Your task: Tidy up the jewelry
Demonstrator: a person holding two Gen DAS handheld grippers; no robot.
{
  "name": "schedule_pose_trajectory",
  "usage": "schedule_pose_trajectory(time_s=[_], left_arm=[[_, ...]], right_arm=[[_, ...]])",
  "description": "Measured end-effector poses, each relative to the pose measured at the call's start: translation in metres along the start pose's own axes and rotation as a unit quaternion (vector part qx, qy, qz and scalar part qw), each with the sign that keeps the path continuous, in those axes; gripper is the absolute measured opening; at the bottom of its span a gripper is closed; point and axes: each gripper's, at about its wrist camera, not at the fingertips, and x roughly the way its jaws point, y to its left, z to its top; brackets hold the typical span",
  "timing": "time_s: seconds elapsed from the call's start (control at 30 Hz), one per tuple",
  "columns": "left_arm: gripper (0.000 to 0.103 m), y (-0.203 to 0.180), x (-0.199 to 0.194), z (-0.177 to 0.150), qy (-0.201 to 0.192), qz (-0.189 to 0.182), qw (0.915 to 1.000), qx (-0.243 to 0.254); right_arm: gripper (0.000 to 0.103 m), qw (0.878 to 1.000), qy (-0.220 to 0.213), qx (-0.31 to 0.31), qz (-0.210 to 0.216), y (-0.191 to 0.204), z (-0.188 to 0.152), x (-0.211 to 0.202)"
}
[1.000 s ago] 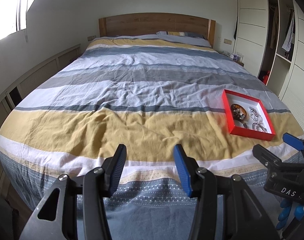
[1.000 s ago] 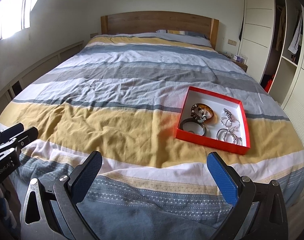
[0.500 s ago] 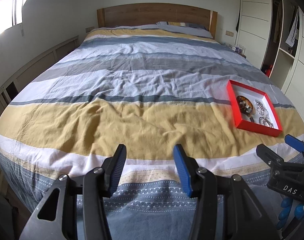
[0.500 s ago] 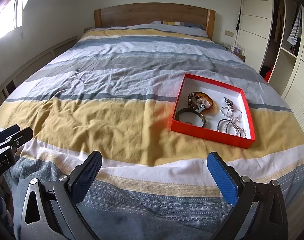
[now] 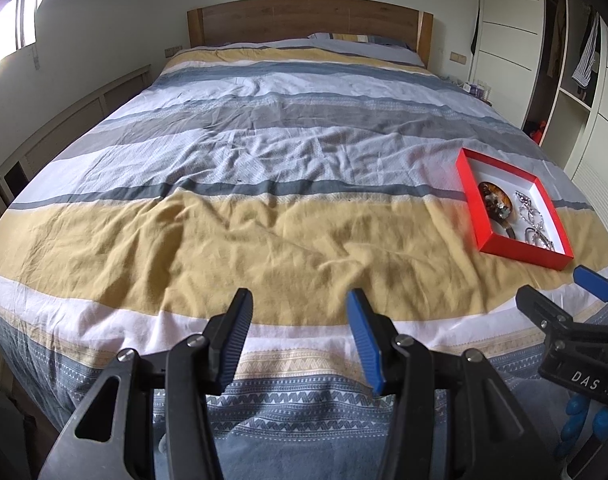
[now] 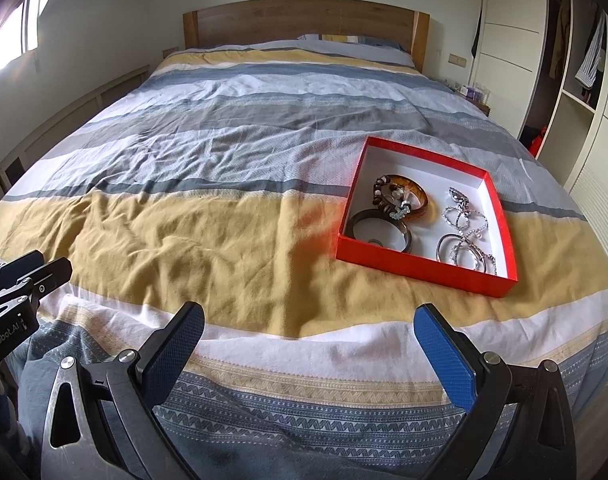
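Left wrist view: the left gripper (image 5: 297,322) hangs over the foot of the bed (image 5: 263,184), its jaws parted to a middling gap with nothing between them. The red box (image 5: 474,204) lies well off to the right and ahead of these jaws, on the yellow stripe of the cover near the bed's right edge. Its long side runs away from the camera, slightly slanted. The right gripper (image 5: 560,300) shows at the right border, between this camera and the box, so the right hand is the nearer one.

Right wrist view: the right gripper (image 6: 310,334) has its jaws spread wide and empty. The box (image 6: 420,270) sits ahead and a little to the right of the gap, apart from the jaws, with the white and yellow stripes between. It is an open tray with a white floor.

- An amber bangle (image 6: 414,196) sits at the back left, with a beaded bracelet (image 6: 388,196) draped on it.
- A dark bangle (image 6: 380,234) lies flat at the front left, just beside the amber one.
- Silver sparkly pieces (image 6: 464,232) are tangled along the right side. How many there are I cannot tell.

No jewelry shows loose on the cover; all of it lies inside the box. That fits either pieces already gathered in, or a box about to be sorted.
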Motion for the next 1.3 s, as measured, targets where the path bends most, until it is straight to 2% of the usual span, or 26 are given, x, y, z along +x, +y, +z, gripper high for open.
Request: schedule_pose_trajectory(time_s=[0.73, 1.3], left_arm=[[0.047, 0.001, 0.001, -0.002, -0.004, 0.01, 0.9999, -0.003], [0.047, 0.002, 0.0, -0.004, -0.001, 0.013, 0.9999, 0.001]], right_arm=[[0.102, 1.0, -0.02, -0.007, -0.002, 0.002, 0.005, -0.014], [0.102, 1.0, -0.015, -0.005, -0.004, 0.0, 0.005, -0.016]])
